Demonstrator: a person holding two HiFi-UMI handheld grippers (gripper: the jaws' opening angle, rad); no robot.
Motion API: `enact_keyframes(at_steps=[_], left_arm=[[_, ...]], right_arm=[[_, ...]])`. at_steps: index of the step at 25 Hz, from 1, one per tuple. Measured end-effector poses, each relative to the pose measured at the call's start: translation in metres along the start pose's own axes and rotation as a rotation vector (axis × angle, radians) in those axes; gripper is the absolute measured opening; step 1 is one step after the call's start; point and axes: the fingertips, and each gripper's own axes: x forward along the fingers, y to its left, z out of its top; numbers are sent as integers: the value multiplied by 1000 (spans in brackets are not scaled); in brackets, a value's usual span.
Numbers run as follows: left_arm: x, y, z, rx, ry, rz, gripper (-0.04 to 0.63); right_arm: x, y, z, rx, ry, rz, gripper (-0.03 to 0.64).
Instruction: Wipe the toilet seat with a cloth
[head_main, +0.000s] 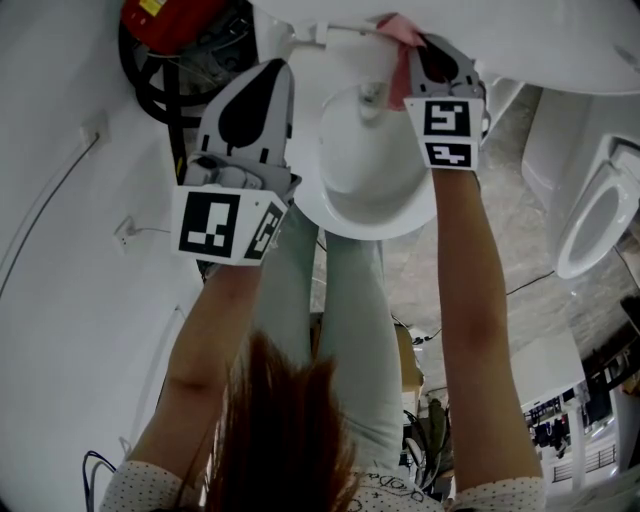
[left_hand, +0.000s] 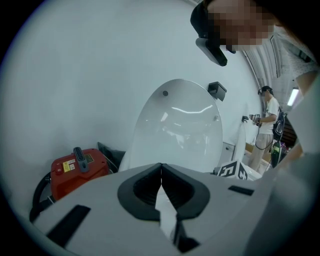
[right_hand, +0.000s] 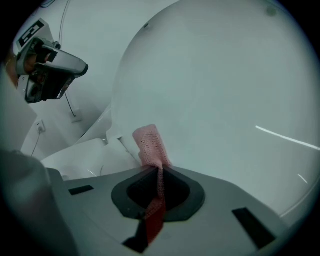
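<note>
Presently: cloth (right_hand: 148, 144), pink open-weave, light, limp, likely snag-prone; clamped in right gripper (right_hand: 159, 171) against raised toilet lid (right_hand: 225, 95). Best held bunched. Left gripper (left_hand: 161, 169) closed, empty.

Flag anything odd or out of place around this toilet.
Nothing spilled or broken. One oddity: a red machine with black hose sits against the wall beside the toilet bowl. The right gripper holds the pink cloth near the raised lid; the left gripper is shut, empty.
</note>
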Motion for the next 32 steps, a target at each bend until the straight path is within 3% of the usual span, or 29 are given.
enact_keyframes(at_steps=[20,32], left_arm=[[0,-29,-1,9,-5,-20,-8],[-15,-38,-10,1,-10,-16,-8]], right_arm=[[-29,-33,-29,17,14,-44,23],[-48,-30,-51,-97,39,-26,25]])
